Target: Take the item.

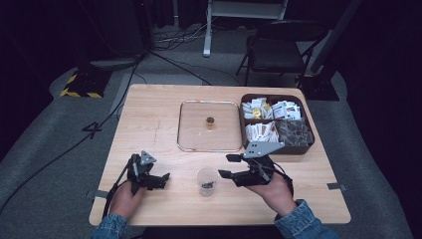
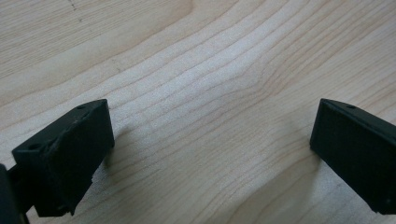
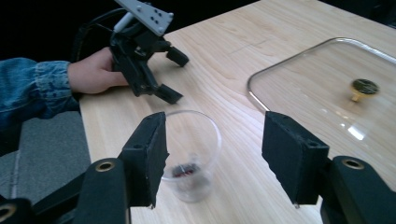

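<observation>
My right claw point(image 3: 215, 154) apart above clear cup point(image 3: 194, 154), my left claw point(image 2: 210, 154) apart on bare worktop point(image 2: 201, 70), glass lid point(image 1: 209, 125) and sachet box point(image 1: 276, 124) beyond, nothing between

Black right claw point(image 1: 225, 166) with a grey three-cornered plate; black left claw point(image 1: 162, 176); blue denim sleeves point(image 1: 303, 221).

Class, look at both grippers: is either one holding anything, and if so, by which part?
Nothing is held. The right gripper stands open near the clear cup without touching it; the left gripper is open over bare table.
</observation>
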